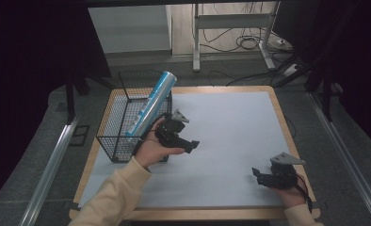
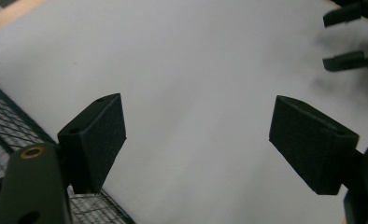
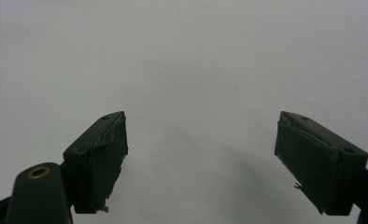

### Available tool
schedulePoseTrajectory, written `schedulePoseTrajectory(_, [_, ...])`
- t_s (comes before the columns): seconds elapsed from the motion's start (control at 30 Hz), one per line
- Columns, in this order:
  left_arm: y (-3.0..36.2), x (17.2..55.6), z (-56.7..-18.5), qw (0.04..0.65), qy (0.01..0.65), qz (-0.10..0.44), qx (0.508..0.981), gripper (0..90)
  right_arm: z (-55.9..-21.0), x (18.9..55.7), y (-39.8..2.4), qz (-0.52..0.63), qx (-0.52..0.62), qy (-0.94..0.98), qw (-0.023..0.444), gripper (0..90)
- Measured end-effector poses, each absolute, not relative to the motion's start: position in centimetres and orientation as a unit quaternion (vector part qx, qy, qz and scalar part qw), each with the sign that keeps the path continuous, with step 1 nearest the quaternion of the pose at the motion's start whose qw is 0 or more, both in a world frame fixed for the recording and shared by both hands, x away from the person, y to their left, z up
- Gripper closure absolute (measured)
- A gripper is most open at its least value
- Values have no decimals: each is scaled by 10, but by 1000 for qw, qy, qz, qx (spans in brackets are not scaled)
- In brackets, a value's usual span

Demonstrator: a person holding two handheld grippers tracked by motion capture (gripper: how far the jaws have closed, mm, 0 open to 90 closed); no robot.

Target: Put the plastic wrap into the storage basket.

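There are two tongs, one in each hand. The left tongs (image 1: 189, 143) are wide open and hold nothing. Just behind them stands one black wire basket (image 1: 109, 141), with one shiny blue tube (image 1: 151, 102) leaning inside it; it may be a can. The right tongs (image 1: 255, 173) are wide open and empty too, low over the one grey surface (image 1: 230, 122), well apart from the left tongs.

A wire basket (image 1: 127, 123) stands at the left edge of the table (image 1: 230, 136). A long tube (image 1: 151, 102) leans inside it, its top poking out over the far right rim. The left claw (image 1: 191, 145) sits just right of the basket. The right claw (image 1: 258, 174) rests near the table's front right corner, well apart from the left claw.
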State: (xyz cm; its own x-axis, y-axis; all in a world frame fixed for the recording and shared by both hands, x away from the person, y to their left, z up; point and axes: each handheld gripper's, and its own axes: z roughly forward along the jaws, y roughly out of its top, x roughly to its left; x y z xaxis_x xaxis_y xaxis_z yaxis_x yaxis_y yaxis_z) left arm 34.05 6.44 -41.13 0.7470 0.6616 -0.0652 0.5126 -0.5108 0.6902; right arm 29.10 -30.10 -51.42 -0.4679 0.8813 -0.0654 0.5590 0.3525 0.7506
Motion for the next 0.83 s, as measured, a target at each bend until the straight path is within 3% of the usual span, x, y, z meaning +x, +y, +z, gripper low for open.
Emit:
schedulePoseTrajectory(0.33, [57,320,-452,360,334,83,867,190,-515,291,-301,338,457,787,239,175])
schedulePoseTrajectory(0.83, [56,311,-464,362,327,77,870,188,-514,291,-301,341,455,787,242,174])
